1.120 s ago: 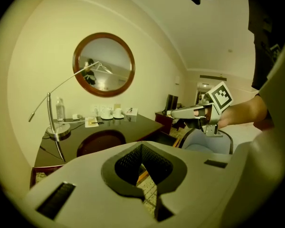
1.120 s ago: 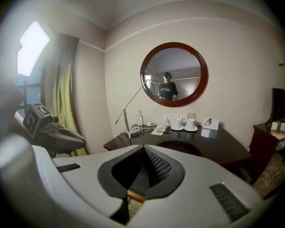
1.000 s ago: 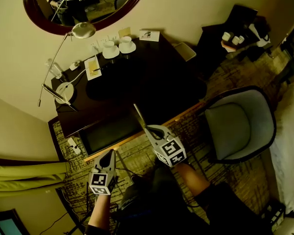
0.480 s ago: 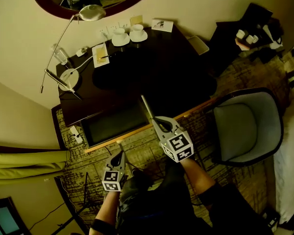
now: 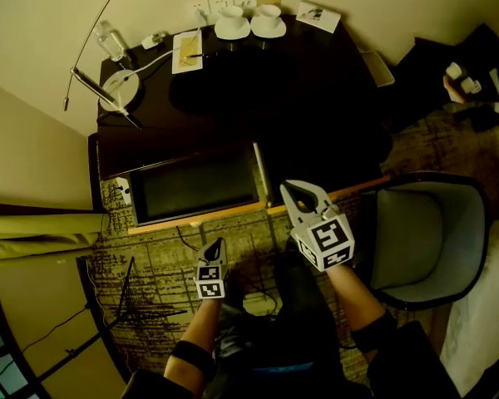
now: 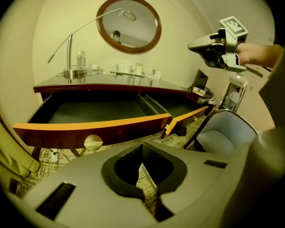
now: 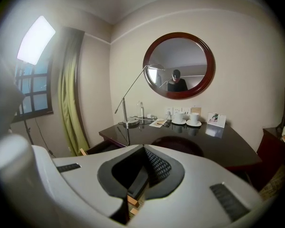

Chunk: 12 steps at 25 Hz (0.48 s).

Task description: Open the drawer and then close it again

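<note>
The dark desk (image 5: 266,98) fills the head view from the centre up to 12 o'clock, set against a pale wall. A grey armchair (image 5: 424,235) with a dark frame stands at about 4 o'clock, just off the desk's right corner. A yellow-green curtain (image 5: 33,227) runs in from the 9 o'clock edge. The drawer (image 5: 191,185) stands pulled well out of the desk's near side, just left of centre towards 9 o'clock. Its dark inside is open to view and its orange-lit front edge lies over the patterned carpet (image 5: 162,260). A second drawer (image 5: 349,191) at its 3 o'clock side is also out. In the right gripper view a round, dark-framed mirror (image 7: 179,65) hangs on the wall at 12 o'clock above the desk. A long-armed lamp (image 5: 116,87) stands on the desk's far left corner, at 11 o'clock in the head view. The right gripper (image 5: 302,187) sits at 4 o'clock over the second drawer's front edge, its jaws pressed together on nothing. The left gripper (image 5: 218,243) is lower, at 7 o'clock over the carpet, apart from the drawer. Its jaws are likewise closed and empty. Two white cups on saucers (image 5: 232,23) stand at the desk's far edge at 12 o'clock. In the left gripper view the drawer's round knob (image 6: 93,141) shows at 10 o'clock from the jaws, untouched.
</note>
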Motion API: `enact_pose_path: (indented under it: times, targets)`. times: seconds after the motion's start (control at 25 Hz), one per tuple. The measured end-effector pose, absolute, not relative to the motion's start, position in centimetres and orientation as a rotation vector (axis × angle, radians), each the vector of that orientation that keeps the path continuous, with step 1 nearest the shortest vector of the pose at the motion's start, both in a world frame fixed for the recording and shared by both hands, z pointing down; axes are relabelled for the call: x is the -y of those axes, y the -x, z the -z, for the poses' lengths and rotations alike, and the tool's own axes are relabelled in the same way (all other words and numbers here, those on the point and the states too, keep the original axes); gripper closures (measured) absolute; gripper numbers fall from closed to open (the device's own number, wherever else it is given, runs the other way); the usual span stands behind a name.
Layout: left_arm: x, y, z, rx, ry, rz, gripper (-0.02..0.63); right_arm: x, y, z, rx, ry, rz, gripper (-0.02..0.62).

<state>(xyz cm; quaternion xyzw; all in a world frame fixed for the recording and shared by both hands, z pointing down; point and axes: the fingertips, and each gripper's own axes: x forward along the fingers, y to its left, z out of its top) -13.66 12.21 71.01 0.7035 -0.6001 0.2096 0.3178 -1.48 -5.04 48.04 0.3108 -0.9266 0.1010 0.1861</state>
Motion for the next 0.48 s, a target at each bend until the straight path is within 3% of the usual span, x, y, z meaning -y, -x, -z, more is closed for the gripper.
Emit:
enact_pose_path:
  times: [0.48]
  targets:
    - [-7.4,14.2,-77.1,1.717,-1.656,-0.507,0.603,7.7,1.1,-51.7,2.618,-0.752,-0.301,0.595]
